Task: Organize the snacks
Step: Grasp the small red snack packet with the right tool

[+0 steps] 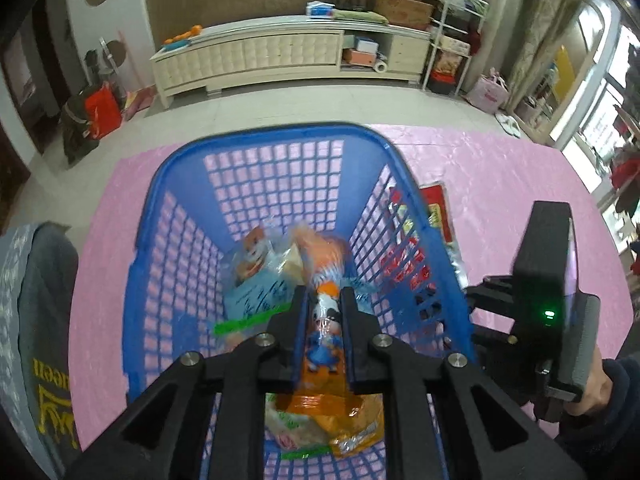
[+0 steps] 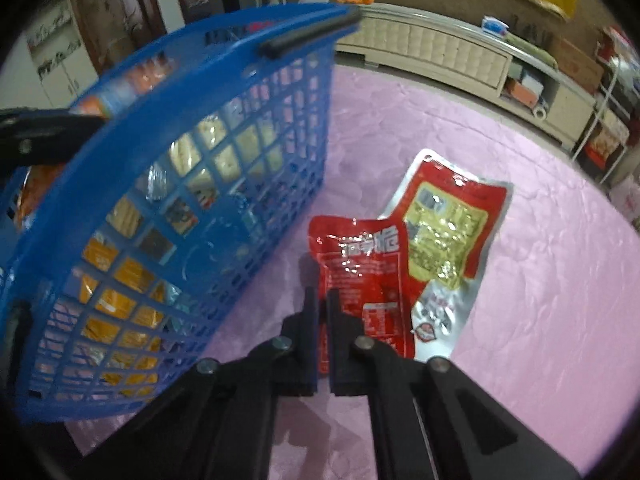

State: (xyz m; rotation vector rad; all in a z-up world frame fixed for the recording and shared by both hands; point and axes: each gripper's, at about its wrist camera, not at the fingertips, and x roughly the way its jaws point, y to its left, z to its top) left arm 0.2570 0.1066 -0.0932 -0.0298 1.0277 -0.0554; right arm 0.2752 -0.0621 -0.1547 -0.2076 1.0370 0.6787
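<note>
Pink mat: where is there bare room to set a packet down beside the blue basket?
Bare pink mat lies right of the two red packets, toward the cream cabinet. The strip between the blue basket and those packets is narrow; the right tongs fill it.

A right hand-held gripper (image 2: 322, 300) points down at a pink-covered counter (image 2: 540, 280), its two black jaws drawn together on the left edge of a red snack packet (image 2: 360, 276). That packet overlaps a larger red and silver packet (image 2: 452, 232) lying just to its right. To the left stands a blue mesh basket (image 2: 168, 208) with yellow and orange packets visible through its side. Another black gripper (image 2: 40, 136) reaches over the basket's rim at far left.
</note>
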